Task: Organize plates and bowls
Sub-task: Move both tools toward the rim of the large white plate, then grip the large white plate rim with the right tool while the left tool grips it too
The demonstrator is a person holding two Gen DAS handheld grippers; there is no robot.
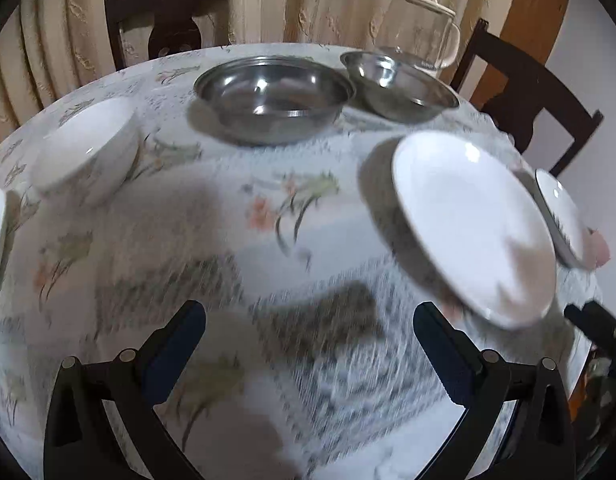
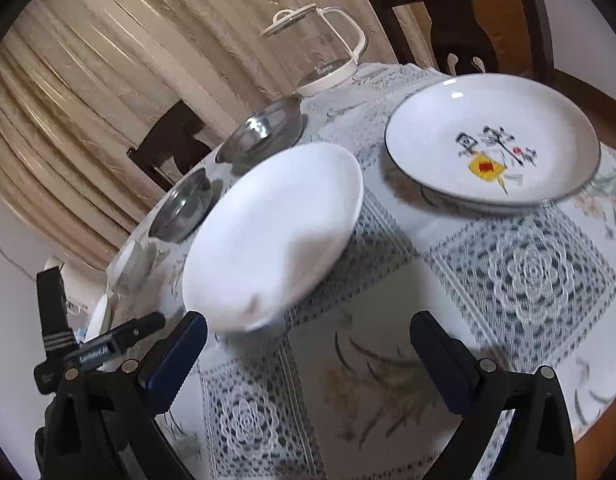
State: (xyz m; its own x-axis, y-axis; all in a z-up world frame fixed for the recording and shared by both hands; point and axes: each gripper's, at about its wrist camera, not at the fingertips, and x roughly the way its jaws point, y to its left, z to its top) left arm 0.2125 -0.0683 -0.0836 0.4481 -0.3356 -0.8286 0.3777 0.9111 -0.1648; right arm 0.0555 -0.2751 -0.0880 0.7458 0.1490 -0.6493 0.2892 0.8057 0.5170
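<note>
Both grippers, left (image 1: 310,320) and right (image 2: 308,330), hover spread and empty; white plate (image 2: 272,236) mid-frame, painted plate (image 2: 492,140) upper right, steel bowls (image 1: 274,94) at top — nothing stacked yet.

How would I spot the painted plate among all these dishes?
Find the glass kettle at the table's far edge. The painted plate lies just right of it, nearer the camera. Unlike the plain white plate beside it, it has black brushwork, a yellow-and-red motif and a dark rim.
</note>
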